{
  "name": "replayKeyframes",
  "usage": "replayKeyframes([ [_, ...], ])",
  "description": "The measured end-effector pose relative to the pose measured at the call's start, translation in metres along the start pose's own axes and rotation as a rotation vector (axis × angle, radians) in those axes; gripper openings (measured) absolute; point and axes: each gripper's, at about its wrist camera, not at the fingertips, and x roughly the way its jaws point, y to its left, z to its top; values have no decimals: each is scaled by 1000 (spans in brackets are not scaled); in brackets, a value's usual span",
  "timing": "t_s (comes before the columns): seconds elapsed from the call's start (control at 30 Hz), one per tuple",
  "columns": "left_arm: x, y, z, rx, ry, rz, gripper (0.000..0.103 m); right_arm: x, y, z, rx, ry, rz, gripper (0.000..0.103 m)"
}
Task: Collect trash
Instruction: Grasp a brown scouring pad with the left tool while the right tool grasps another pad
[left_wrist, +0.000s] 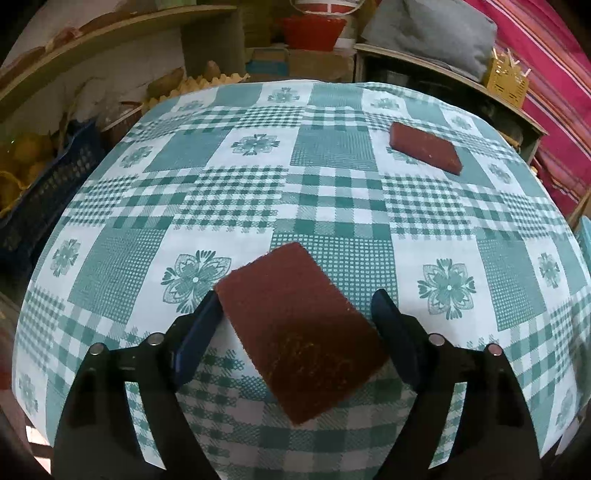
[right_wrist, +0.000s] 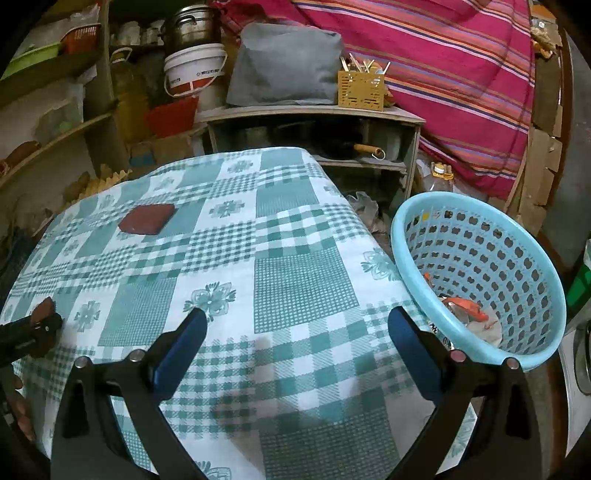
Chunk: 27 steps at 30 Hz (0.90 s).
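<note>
Left tool (left_wrist: 295, 310) gapes around the near dark-red rectangular scouring pad (left_wrist: 301, 328) on the green-checked counter (left_wrist: 332, 206): close squarely across its 2 long edges; right tool (right_wrist: 297, 328) apart, empty, beside the light-blue perforated plastic basket (right_wrist: 517, 236).

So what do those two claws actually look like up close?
Both look alike. The left claw and right claw each have two black plastic arms that widen toward the camera, blue pads on the inner faces of the fingers, and round silver bolt heads on top. No cables or markings show.
</note>
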Motion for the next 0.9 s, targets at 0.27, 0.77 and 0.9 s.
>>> replayKeyframes([
  [0.27,-1,7,10,-9,16,-91,73,4,4,0,-13,7,2,96],
  [0.77,-11,20,102,23,-148,-152,74,26,62,39,-98,7,47,96],
  [0.9,-5,34,113,28,-170,-164,74,45,99,55,-129,17,80,96],
])
